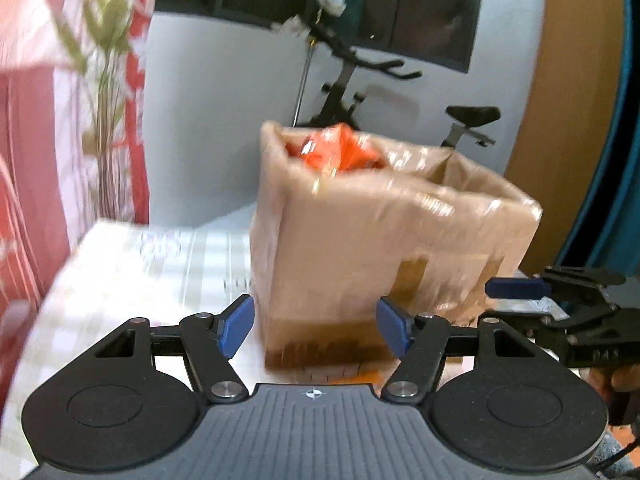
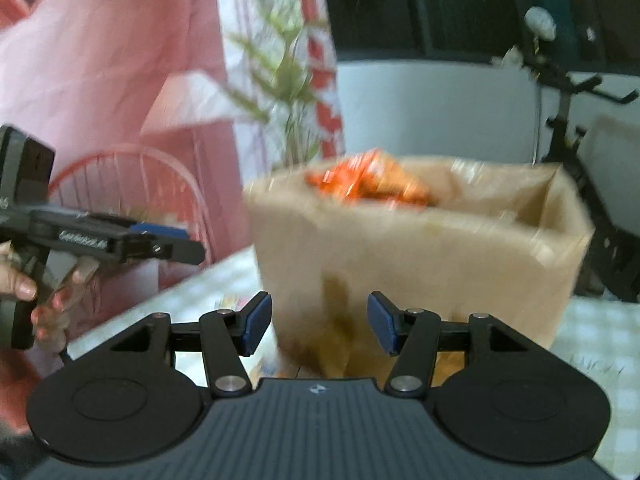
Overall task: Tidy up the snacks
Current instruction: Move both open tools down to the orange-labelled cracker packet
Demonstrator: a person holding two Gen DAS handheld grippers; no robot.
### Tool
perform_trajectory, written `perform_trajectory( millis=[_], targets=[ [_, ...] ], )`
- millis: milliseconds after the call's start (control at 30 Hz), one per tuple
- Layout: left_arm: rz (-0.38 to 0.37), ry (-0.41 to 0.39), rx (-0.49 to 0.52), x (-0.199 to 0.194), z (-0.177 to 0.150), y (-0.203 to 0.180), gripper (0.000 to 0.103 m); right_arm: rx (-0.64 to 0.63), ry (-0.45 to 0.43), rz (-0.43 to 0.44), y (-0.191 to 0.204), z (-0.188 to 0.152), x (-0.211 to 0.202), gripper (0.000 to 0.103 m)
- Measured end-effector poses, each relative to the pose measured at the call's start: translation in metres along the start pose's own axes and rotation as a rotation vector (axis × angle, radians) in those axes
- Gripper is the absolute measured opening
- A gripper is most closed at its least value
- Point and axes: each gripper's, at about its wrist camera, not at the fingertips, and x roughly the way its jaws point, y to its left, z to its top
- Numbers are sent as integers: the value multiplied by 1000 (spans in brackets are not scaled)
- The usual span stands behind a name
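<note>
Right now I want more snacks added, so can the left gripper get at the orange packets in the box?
Probably yes: the left gripper is open and empty, and the orange packets poke from the box's open top. It sits low, so it must rise over the rim.

My left wrist camera looks forward, low over the table [image 1: 120, 272], close to a taped cardboard box [image 1: 360, 240] filling the centre. The right gripper [image 1: 516, 288] shows at its right edge. My right wrist camera also faces forward, near the same box [image 2: 420, 256], seeing it from further right. The left gripper [image 2: 160, 240] shows at its left edge. Both views are blurred and share the box, the orange packets [image 1: 340, 152] in it, and an exercise bike [image 1: 352, 80] behind.
</note>
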Motion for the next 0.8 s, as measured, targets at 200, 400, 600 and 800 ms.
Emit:
perform_trajectory(
  millis=[200,400,600,800],
  targets=[
    [1,56,-26,15,-24,9,68,-12,97,66,12,-25,26,57],
    [1,117,-71,34,-48,15,66,34,212,85,5,-53,58,57],
    [24,174,-149,63,-65,19,61,-48,291,28,4,-68,88,57],
    [33,195,-224,81,-75,20,60,-63,298,-4,-2,-72,104,57]
  ],
)
